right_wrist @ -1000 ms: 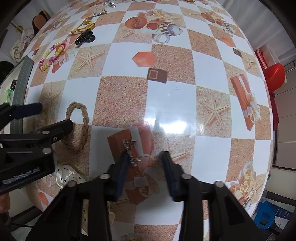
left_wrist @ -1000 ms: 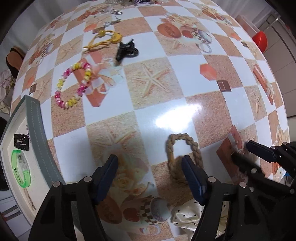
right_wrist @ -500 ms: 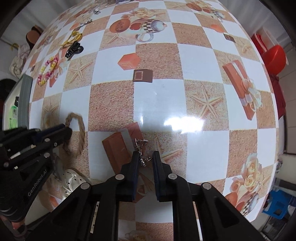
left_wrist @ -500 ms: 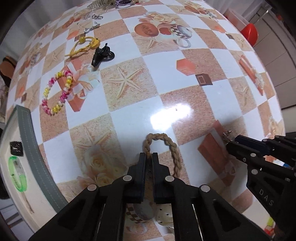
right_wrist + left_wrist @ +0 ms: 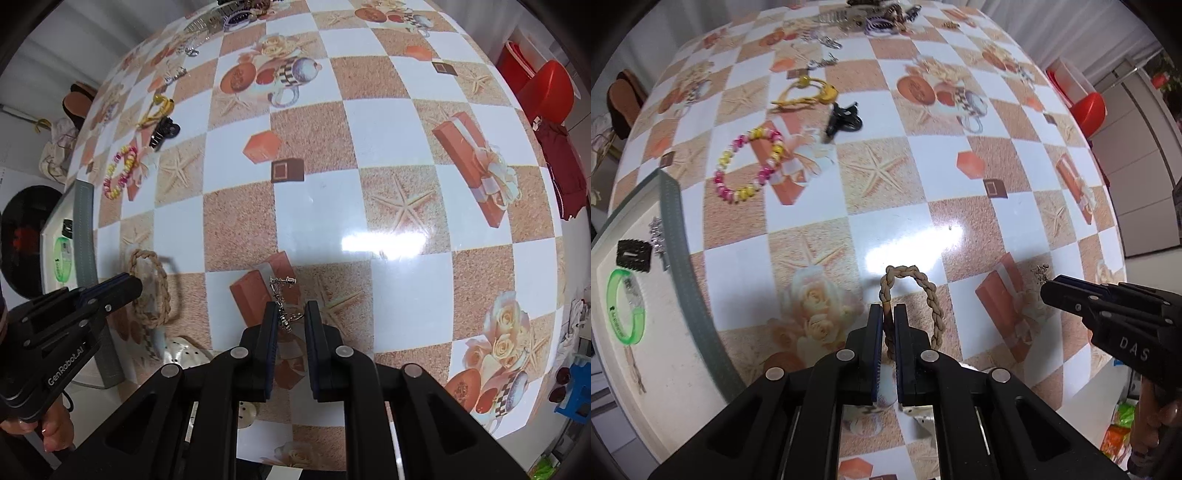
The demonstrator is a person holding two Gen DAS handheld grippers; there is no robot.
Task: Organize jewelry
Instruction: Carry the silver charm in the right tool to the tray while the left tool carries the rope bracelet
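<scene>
The left tool (image 5: 887, 319) is seen nearly closed, its two fingers pinched on one side of a braided rope bracelet (image 5: 911, 308). The rest of the loop extends forward and to the right of the fingers over the table (image 5: 886, 192), which is covered with a checkered, printed cloth. From the right wrist view the same bracelet (image 5: 153, 288) is observed at the tip of the left tool (image 5: 125, 286).

The right tool (image 5: 291, 319) is narrowly open, with a small silver drop earring (image 5: 282, 301) lying between its fingers. Contact is seen at the left finger; whether the right finger touches the earring cannot be told. In the left wrist view the earring (image 5: 1041, 271) is noted just ahead of the tip of the right tool (image 5: 1052, 288).

A tray (image 5: 677, 280) with a grey padded rim stands at the left edge of the table. A green bangle (image 5: 626, 306), a black square piece (image 5: 633, 255) and a small silver item (image 5: 656, 236) are recorded inside it.

Farther out on the table, well apart from both tools, a pink and yellow beaded bracelet (image 5: 750, 164), a black hair clip (image 5: 844, 119) and a yellow hair tie (image 5: 805, 94) are laid near one another. A cluster of further jewelry (image 5: 871, 18) is visible at the far edge; its items are too small to be identified.
</scene>
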